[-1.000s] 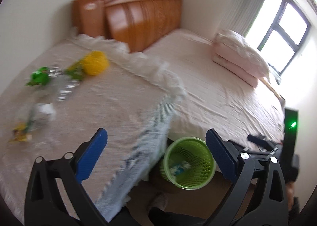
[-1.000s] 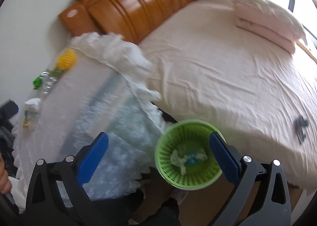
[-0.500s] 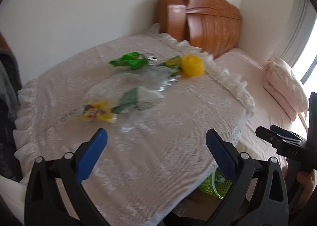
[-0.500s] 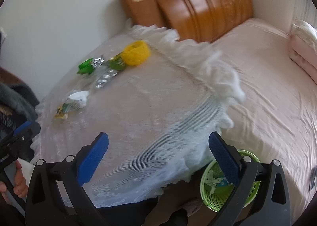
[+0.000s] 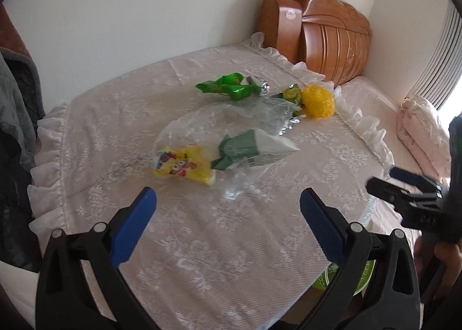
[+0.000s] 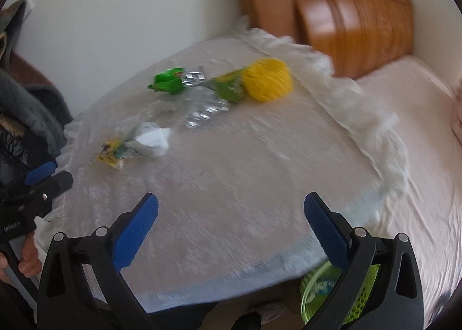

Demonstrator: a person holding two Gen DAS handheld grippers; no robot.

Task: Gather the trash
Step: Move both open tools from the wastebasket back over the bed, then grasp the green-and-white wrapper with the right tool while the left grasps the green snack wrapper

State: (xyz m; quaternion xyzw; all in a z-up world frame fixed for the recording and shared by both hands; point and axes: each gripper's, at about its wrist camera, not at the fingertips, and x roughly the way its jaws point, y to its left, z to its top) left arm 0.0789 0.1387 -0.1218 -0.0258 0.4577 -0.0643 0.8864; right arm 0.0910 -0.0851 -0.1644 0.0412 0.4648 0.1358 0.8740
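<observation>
Hovering over the table, left tool and right tool wide open, empty, wrappers ahead.

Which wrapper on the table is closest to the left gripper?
The yellow cartoon-print wrapper, just ahead of the open left gripper. The green-and-white one and the bright green one lie farther back.

Lying on the table: two green wrappers (one crumpled), one yellow packet, one yellow ball, one green-and-white pouch.
</observation>
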